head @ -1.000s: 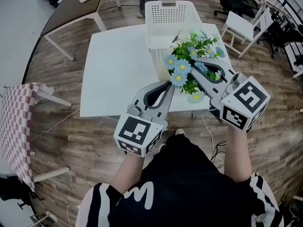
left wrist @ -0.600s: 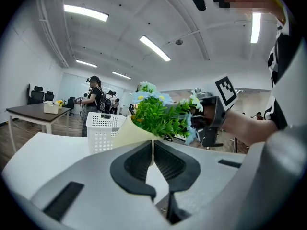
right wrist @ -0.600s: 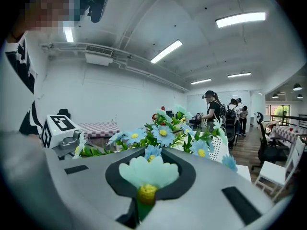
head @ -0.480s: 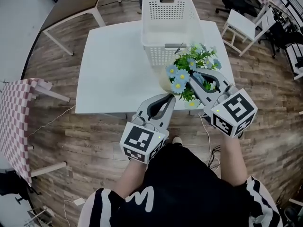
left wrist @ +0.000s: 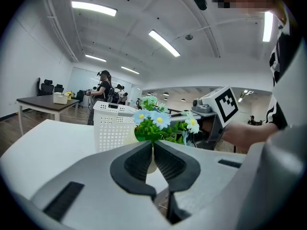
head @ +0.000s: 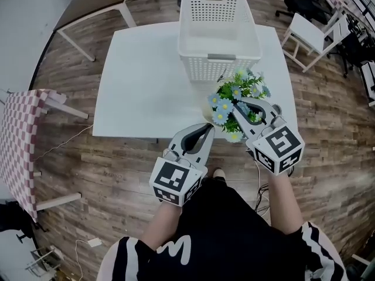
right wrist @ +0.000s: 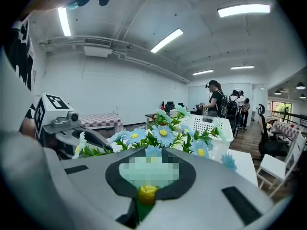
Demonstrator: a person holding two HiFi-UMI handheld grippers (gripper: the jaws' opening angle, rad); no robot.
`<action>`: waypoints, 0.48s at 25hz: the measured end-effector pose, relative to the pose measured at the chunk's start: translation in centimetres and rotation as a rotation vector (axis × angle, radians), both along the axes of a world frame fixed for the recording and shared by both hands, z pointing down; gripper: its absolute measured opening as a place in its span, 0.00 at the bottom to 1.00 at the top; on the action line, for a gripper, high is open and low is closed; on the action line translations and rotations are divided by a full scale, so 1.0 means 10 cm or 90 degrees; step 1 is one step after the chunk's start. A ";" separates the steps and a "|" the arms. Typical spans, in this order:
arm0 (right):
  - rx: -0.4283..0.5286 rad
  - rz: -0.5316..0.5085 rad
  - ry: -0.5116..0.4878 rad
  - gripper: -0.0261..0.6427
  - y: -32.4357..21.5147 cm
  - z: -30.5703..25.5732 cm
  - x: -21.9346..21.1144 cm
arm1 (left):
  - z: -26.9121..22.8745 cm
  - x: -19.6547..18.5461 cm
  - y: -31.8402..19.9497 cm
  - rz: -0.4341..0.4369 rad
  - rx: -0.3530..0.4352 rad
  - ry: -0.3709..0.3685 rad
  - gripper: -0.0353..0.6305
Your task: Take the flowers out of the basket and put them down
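The bunch of blue and white flowers (head: 237,92) in its cream pot (head: 207,109) is outside the white basket (head: 217,34), above the table's near right edge. My right gripper (head: 239,103) reaches into the bunch from the right and is shut on a blue flower with green leaves (right wrist: 163,134). My left gripper (head: 209,127) comes from below left. Its jaws (left wrist: 153,145) stand nearly together, the pot's cream wall (left wrist: 150,161) showing in the slit. I cannot tell whether the pot rests on the table. The basket looks empty.
The white table (head: 140,81) stretches left of the flowers. A checkered chair (head: 23,145) stands at the far left and a white chair (head: 310,34) at the upper right. Cables lie on the wood floor. People stand far back in the room (right wrist: 216,99).
Both grippers have come down and toward the table's near edge with the flowers and pot. The bunch now hangs lower and farther from the basket.
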State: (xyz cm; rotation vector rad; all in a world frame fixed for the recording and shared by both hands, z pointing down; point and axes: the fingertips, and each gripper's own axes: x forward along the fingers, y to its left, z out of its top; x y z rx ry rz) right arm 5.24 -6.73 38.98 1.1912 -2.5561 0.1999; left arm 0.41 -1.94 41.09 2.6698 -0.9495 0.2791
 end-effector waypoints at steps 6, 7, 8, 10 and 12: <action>-0.027 0.002 -0.003 0.08 -0.04 0.31 -0.08 | 0.09 -0.05 0.03 -0.008 -0.018 0.013 0.08; -0.033 0.003 -0.001 0.08 -0.03 0.37 -0.09 | 0.11 -0.05 0.04 -0.008 -0.021 0.013 0.08; -0.039 0.003 0.001 0.08 -0.04 0.43 -0.09 | 0.13 -0.03 0.05 -0.007 -0.023 0.012 0.08; -0.047 0.001 0.006 0.08 -0.05 0.53 -0.09 | 0.16 -0.02 0.05 -0.006 -0.027 0.009 0.08; -0.052 0.000 0.014 0.08 -0.07 0.62 -0.10 | 0.18 -0.03 0.05 -0.007 -0.029 0.008 0.08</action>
